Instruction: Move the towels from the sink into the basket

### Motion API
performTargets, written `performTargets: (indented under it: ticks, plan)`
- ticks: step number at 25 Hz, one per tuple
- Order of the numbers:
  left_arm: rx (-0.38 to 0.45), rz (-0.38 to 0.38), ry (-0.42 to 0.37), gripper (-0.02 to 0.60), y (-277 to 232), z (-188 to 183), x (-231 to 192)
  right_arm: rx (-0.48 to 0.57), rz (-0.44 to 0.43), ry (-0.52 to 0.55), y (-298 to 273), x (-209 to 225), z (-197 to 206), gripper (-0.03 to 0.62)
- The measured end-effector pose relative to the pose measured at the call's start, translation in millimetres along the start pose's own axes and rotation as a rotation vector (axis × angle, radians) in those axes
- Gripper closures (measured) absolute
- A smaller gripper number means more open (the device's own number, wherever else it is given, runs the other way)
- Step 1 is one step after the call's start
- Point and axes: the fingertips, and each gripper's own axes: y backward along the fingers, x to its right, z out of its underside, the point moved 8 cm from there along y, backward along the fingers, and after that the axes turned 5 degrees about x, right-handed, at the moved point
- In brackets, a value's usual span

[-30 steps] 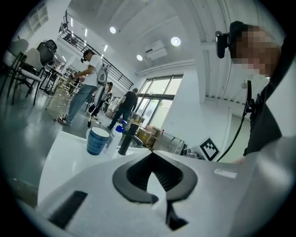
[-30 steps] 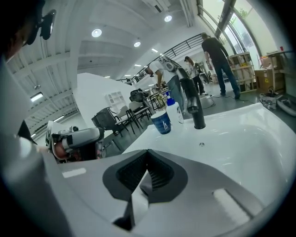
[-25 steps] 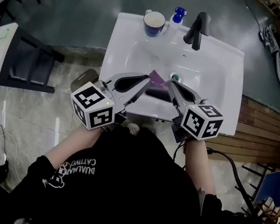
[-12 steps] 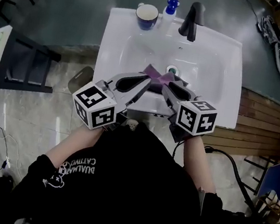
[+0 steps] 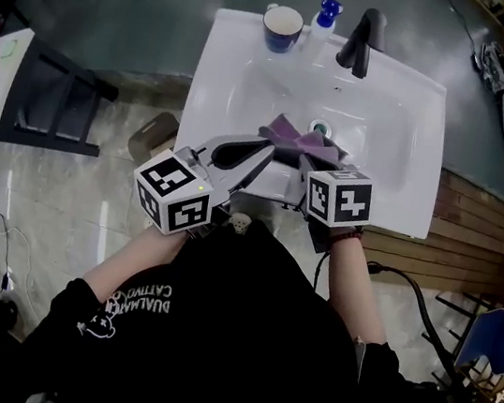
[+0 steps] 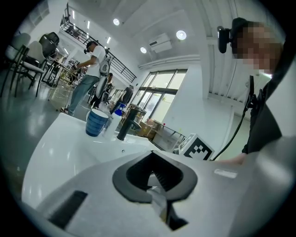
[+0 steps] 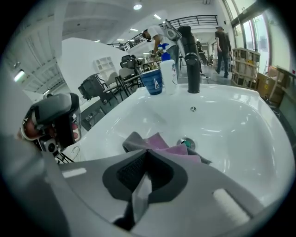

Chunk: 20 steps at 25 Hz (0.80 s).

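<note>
The left gripper (image 6: 151,153) hung over the near edge of the sink (image 5: 233,79). Its jaws were pressed together with nothing in them. The towels (image 5: 291,136), purple and grey, lay in a heap in the sink by the drain (image 5: 318,127). The right gripper (image 7: 147,151) pointed down into the sink, tips right at the towels. Its jaws had just been closing and were squeezed tight, with no cloth seen between them.

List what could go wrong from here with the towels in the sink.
The right gripper is shut with no cloth visible between its jaws, so a lift may come up empty. The purple and grey towels lie bunched together by the drain; a pinch could take one and drag or drop the other.
</note>
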Motion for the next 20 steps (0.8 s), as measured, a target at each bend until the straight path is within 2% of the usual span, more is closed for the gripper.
performTargets:
  ticks: [6,16,20]
  plan:
    - [0.033,-0.032,-0.008,0.581,15,-7,1,0.018,-0.032,-0.013,4,-7,-7,0.586]
    - [0.065,-0.053,-0.027,0.581,30,-18,2,-0.005,0.001,-0.006,2,-4,-19,0.586]
    - [0.078,-0.063,-0.029,0.580,34,-23,-3,-0.009,-0.013,-0.015,-1,-5,-21,0.546]
